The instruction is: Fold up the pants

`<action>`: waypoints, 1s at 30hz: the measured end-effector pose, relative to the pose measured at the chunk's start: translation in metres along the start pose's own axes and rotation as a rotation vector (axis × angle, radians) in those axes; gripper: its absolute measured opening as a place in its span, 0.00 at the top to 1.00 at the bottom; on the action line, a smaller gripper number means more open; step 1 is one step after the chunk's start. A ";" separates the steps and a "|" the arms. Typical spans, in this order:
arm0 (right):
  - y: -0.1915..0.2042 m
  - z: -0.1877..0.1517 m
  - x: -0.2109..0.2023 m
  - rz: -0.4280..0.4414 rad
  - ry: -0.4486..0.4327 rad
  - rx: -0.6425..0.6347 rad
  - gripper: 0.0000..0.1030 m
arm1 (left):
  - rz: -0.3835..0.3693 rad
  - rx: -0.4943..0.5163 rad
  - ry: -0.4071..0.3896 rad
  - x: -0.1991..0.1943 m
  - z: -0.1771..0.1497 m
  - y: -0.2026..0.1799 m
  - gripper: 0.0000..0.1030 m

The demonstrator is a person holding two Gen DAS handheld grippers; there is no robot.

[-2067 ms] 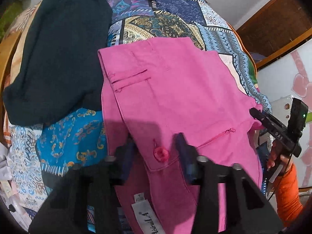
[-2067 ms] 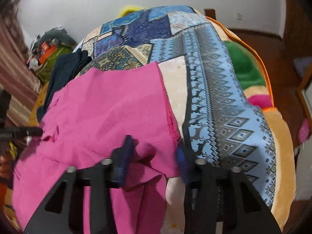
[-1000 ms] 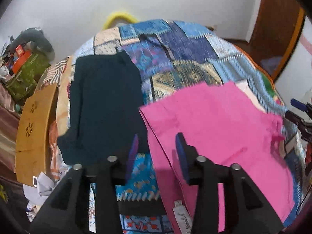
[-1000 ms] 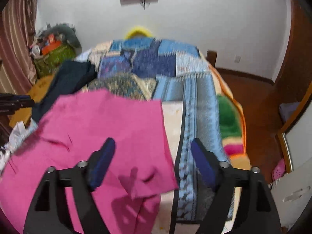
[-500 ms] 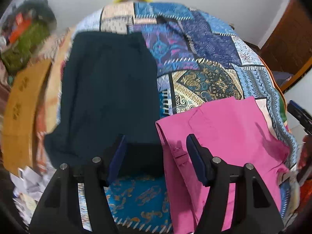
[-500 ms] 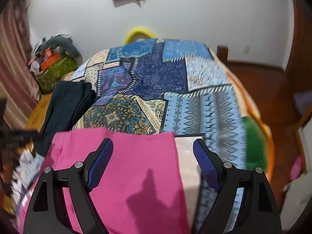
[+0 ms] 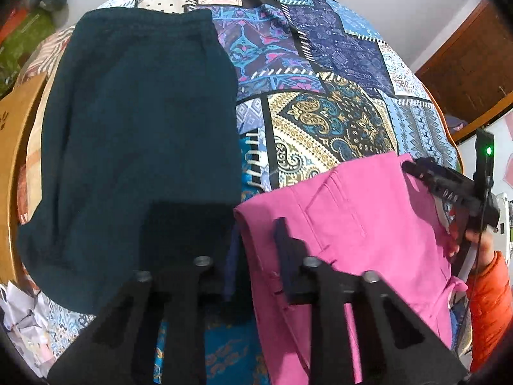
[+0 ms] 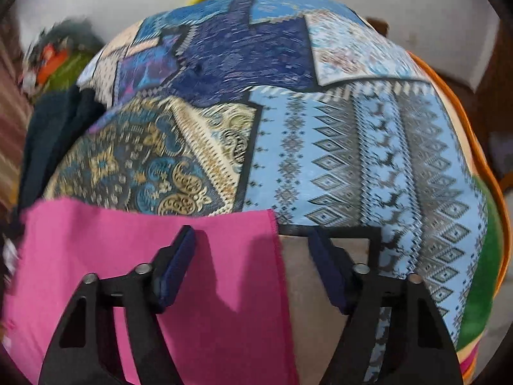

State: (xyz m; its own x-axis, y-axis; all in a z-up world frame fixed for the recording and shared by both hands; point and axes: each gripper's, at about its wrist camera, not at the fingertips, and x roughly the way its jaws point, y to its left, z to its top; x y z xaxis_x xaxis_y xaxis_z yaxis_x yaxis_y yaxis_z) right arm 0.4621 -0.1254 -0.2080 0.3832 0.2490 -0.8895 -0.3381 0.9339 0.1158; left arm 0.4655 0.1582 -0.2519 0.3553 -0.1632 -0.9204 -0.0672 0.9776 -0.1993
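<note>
The pink pants point(image 7: 359, 224) lie folded on the patchwork bedspread point(image 7: 320, 122). My left gripper point(image 7: 256, 237) is open and straddles the pants' far left corner. In the right wrist view the pants point(image 8: 134, 256) fill the lower left. My right gripper point(image 8: 250, 243) is open and straddles the far right corner of the pants. The right gripper also shows in the left wrist view point(image 7: 445, 183) at the pants' right edge.
A dark teal folded garment point(image 7: 134, 134) lies left of the pink pants, close to them. A wooden board point(image 7: 12, 147) stands at the bed's left edge. An orange blanket edge point(image 8: 481, 147) runs down the bed's right side. Clutter sits by the far wall point(image 8: 57, 61).
Both grippers let go of the pants' near end, lifted and opened. They have since moved forward and down to the far corners of the folded pink pants.
</note>
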 end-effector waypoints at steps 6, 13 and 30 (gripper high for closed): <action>0.025 -0.010 0.000 -0.018 0.017 -0.092 0.94 | 0.037 0.012 -0.039 -0.005 -0.003 -0.004 0.96; 0.022 -0.008 -0.054 -0.079 -0.186 -0.071 0.97 | 0.135 0.077 -0.154 -0.044 0.007 -0.014 0.97; 0.030 -0.040 -0.175 0.063 -0.363 -0.058 0.97 | 0.131 0.158 -0.314 -0.137 -0.035 -0.048 0.97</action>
State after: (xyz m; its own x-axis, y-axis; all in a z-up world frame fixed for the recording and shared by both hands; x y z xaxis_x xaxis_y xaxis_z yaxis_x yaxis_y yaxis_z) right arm 0.3510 -0.1515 -0.0667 0.6361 0.3903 -0.6655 -0.4153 0.9002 0.1310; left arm 0.3876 0.1292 -0.1280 0.6233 -0.0112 -0.7819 0.0051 0.9999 -0.0102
